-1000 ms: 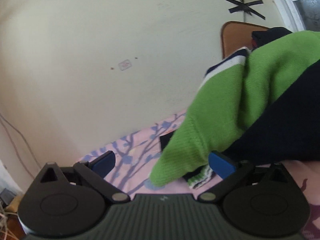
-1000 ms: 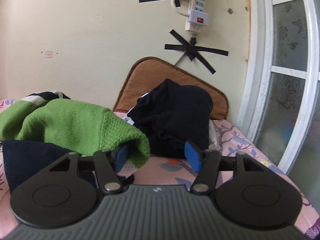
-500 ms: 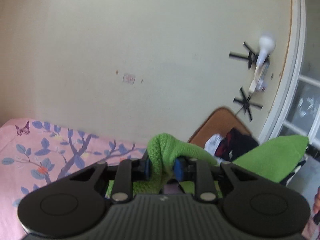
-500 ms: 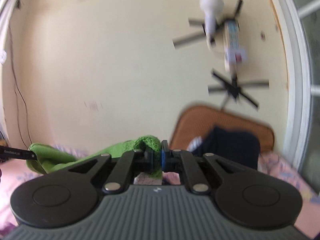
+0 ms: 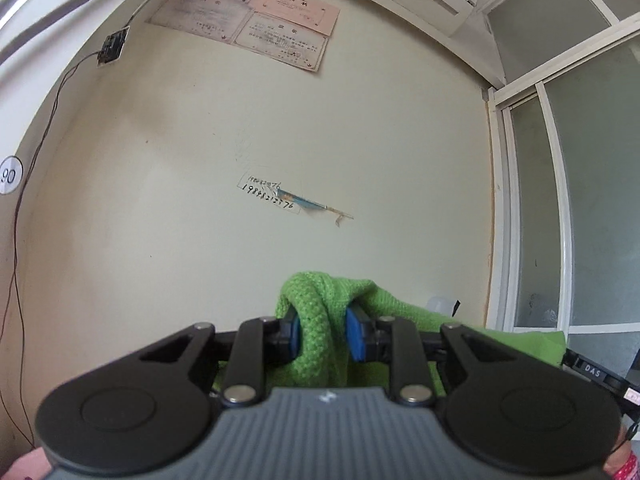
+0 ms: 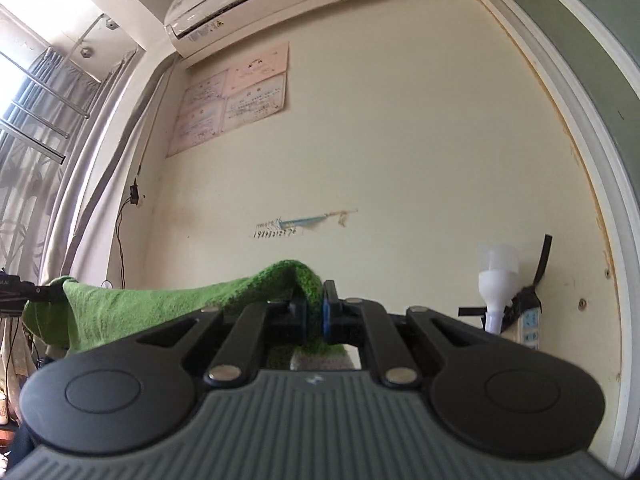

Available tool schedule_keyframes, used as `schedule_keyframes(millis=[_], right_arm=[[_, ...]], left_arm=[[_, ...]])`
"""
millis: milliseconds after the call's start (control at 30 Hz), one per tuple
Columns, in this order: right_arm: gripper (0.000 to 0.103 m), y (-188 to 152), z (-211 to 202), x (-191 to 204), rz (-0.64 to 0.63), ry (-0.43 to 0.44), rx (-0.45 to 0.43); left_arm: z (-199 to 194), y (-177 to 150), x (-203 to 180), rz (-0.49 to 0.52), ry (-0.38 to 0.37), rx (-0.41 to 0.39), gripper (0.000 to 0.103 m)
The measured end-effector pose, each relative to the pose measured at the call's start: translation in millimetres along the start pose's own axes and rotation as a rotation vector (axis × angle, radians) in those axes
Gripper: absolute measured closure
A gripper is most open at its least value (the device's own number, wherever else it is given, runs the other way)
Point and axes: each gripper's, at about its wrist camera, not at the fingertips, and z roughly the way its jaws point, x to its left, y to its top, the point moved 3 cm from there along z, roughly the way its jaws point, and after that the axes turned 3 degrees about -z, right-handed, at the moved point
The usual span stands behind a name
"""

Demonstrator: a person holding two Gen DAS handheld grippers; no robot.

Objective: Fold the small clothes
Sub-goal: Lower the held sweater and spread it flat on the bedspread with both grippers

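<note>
A: Item one, green knit garment (image 5: 320, 320). Location?

B: Aloft, strung between the two tools. Left gripper (image 5: 322, 334): blue pads clamped narrow on a thick rolled edge of the knit. Right gripper (image 6: 314, 312): jaws nearly together, pinching a thinner fold of the same piece.

A: Span of the cloth?

B: In the right wrist view it runs from the jaws toward 9 o'clock, sagging slightly, ending at the other tool's tip. In the left wrist view it trails off toward 3 o'clock.

A: Step in hand?

B: Judged: the lift and spread, ahead of any fold. The hanging part is hidden below both tool bodies, so I cannot tell whether it hangs flat.

A: Next move calls for?

B: Likely drawing the hands apart to tauten the top edge, then lowering onto a flat surface, neither grip loosened.

A: Edges and room?

B: Wall (image 5: 360, 140) ahead, bare at centre. White bulb and taped power strip (image 6: 528, 320) at 3 o'clock on the right, window frame (image 5: 500, 200) at 3 on the left, curtain (image 6: 36, 168) at 9. No surface is visible below.
</note>
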Motion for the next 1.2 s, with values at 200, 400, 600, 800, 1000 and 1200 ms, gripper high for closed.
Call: schedule_keyframes(millis=[200,400,600,800,1000,1200], right_arm=[[0.093,-43,47,-12,0.065,-0.009,0.159],[0.042,-221,166,-23,-0.02,-0.21,0.628],[0.056,-314,128,-27,0.225,-0.076,0.83],[0.057,-346,166,5,0.399,0.12,0.975],[0.057,-408,194,60,0.334,0.268,1.19],[0.059,-446,300,77,0.247,0.166,1.126]], left_arm=[[54,-34,47,-0.063,0.162,0.188,0.081],[172,-194,141,-0.088,0.603,0.628,0.052],[138,-267,171,-0.287,0.521,0.742,0.058],[153,-279,138,-0.206,0.377,0.801,0.057],[116,-297,121,-0.153,0.253,0.825,0.054],[86,-320,120,-0.186,0.249,0.905,0.05]])
